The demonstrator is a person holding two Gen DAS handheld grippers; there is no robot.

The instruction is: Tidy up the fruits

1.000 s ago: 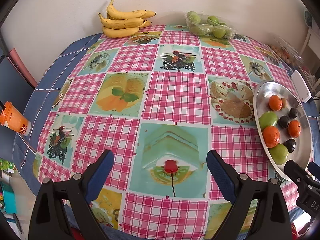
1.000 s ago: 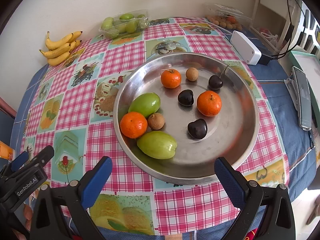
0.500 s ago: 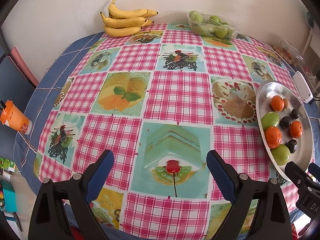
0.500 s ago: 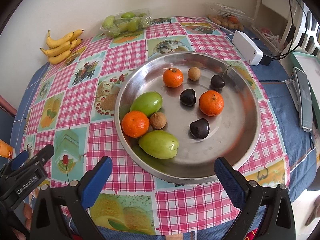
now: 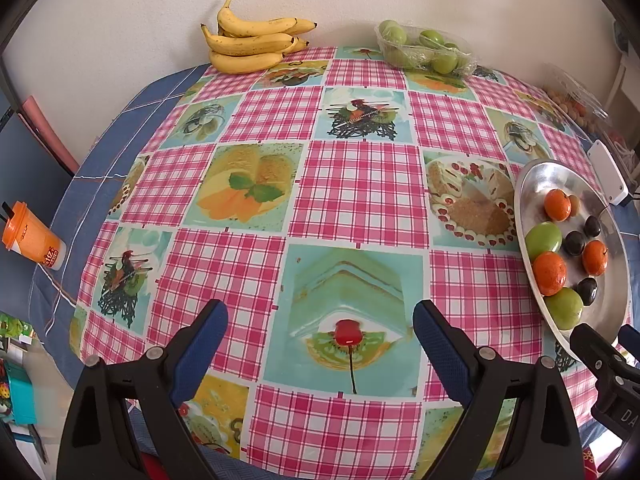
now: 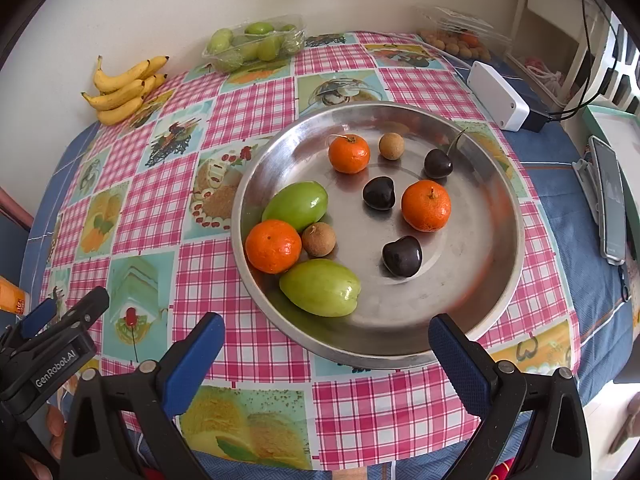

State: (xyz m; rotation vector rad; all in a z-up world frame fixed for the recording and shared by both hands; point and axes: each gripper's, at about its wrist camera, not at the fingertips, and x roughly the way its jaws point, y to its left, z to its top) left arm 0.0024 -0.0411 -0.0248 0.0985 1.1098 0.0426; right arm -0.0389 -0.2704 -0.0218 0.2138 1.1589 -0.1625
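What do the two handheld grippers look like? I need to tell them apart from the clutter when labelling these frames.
Both the left gripper and the right gripper are black plastic clamp-style arms with silver rivets and textured blue finger pads. A white "GenRobot.AI" marking shows on the left gripper's side.

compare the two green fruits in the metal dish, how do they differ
The near green fruit lies close to the front rim of the metal dish; the far green fruit sits further back along the left wall. The near one is paler and yellower, the far one a deeper, glossier green. The near one lies crosswise in the right wrist view; the far one slants up to the right. Both are smooth, oblong and touch the same tangerine.
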